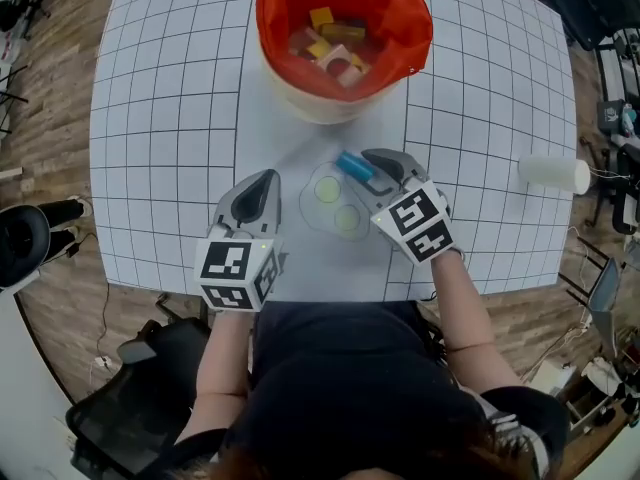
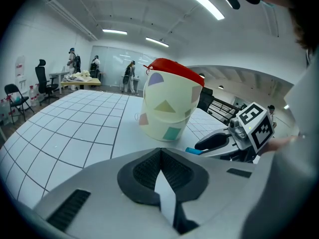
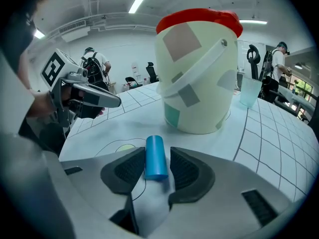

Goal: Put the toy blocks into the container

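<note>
The left gripper (image 1: 262,182) is held nearest the person, low over the gridded white sheet (image 1: 160,118). Its pads are seen closed against each other at the tips, and nothing is held between them.

Just beside it, towards the right, two pale yellow-green round patches (image 1: 327,190) are seen inside a thin outline on the sheet.

The right gripper (image 3: 157,159) is tilted downward at the far edge of that outline. Its jaws are held apart, and a blue cylinder (image 3: 156,156) is seen lying lengthwise between them. The left pad is set close along the cylinder's side, while a narrow gap is left at the right pad, so the cylinder is not clamped.

Farther on, at the middle of the table's far half, a cream container (image 1: 330,108) decorated with coloured shapes is placed, and it is lined in red (image 1: 400,18). Several toy blocks (image 1: 335,43), yellow, brown and red among them, are already gathered inside it.

A white cylinder-shaped object (image 1: 553,173) is laid on its side near the table's right edge, well apart from the container. A clear cup (image 3: 249,91) is seen standing beyond the container.
</note>
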Demonstrator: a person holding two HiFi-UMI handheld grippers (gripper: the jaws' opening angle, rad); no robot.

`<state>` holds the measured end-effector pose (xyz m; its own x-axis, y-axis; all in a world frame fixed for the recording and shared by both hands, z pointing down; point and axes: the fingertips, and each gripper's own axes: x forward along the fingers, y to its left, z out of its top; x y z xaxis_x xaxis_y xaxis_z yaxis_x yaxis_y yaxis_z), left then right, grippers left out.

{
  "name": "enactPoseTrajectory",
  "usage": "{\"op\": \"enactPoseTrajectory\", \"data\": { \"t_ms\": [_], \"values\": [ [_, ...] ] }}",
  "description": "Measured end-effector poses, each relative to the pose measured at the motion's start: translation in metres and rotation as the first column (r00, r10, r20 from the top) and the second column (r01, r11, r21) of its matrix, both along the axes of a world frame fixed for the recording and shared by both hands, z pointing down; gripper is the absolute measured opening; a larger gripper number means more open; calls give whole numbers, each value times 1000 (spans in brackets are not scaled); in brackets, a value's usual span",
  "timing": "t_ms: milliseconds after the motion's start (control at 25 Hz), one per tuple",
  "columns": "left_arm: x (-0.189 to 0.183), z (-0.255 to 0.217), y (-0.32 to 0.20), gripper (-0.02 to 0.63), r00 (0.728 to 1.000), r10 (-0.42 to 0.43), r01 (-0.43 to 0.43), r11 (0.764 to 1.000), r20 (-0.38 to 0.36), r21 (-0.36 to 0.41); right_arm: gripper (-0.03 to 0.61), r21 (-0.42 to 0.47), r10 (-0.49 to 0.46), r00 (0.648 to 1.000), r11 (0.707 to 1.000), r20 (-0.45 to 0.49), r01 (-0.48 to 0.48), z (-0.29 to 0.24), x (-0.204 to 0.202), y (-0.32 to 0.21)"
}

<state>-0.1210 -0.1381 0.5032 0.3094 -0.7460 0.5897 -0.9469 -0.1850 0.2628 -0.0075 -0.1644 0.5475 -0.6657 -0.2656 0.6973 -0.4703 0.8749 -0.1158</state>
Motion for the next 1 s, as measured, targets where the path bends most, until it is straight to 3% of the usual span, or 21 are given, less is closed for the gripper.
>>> {"op": "enactPoseTrajectory", "data": {
  "t_ms": [600,840,1000],
  "values": [
    [-1,-6,6,25,1000,3,-3,1000,2,18,161,-10,-66,997,998,-38,65,1,-8,17],
    [2,-28,2,25,1000,27,-27,998,6,62,160,55,-33,998,998,58,30,-57,-6,13],
    [4,-49,-1,25,999,41,-41,994,3,97,160,154,-31,992,988,121,13,-113,-5,6]
  ]
}}
